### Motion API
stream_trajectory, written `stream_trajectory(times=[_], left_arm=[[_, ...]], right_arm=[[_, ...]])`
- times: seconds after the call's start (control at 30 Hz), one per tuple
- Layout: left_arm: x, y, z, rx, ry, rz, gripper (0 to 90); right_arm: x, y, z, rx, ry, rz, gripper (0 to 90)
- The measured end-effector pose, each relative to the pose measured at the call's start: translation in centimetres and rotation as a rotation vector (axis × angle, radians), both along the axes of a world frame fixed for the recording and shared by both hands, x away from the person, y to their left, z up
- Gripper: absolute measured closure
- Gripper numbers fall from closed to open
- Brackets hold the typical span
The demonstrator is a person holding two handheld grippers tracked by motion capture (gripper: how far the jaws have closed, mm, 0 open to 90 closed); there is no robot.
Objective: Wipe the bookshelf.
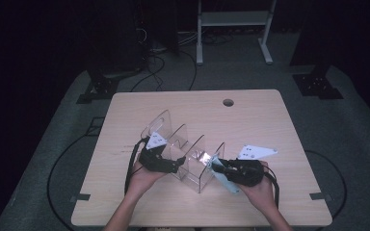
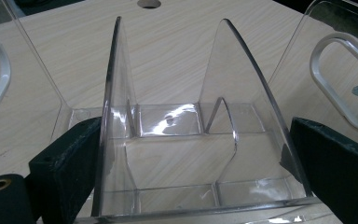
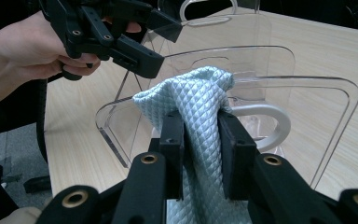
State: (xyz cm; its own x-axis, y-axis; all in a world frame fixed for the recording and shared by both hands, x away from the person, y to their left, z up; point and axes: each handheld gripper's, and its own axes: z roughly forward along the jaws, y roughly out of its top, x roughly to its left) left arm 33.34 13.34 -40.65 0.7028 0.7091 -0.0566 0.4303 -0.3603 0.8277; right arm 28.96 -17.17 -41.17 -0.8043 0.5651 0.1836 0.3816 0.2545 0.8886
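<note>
A clear acrylic file rack with several upright dividers [image 1: 188, 154] stands near the middle of the pale wooden table [image 1: 250, 120]. The left gripper [image 1: 171, 165] spreads its black jaws wide around two of the dividers at the rack's left side. The right gripper [image 3: 200, 140] is clamped on a light blue quilted cloth [image 3: 200, 100], whose bunched top presses against the rack's end panel.

pale blue diamond-quilted cloth [image 3: 198, 100], clear rack [image 1: 192, 154], black gripper [image 3: 200, 154]
</note>
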Motion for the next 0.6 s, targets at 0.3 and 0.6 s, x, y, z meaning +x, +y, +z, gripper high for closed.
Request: stream_trajectory(times=[0.3, 0.6], left_arm=[[-0.3, -0.1, 0.0, 0.02, -0.013, 0.023, 7.3], [-0.3, 0.0, 0.0, 0.013, -0.015, 0.026, 7.1]], right_arm=[[-1.7, 1.4, 0.0, -0.002, -0.002, 0.055, 73.4], [-1.2, 1.0, -0.7, -0.013, -0.004, 0.006, 73.7]])
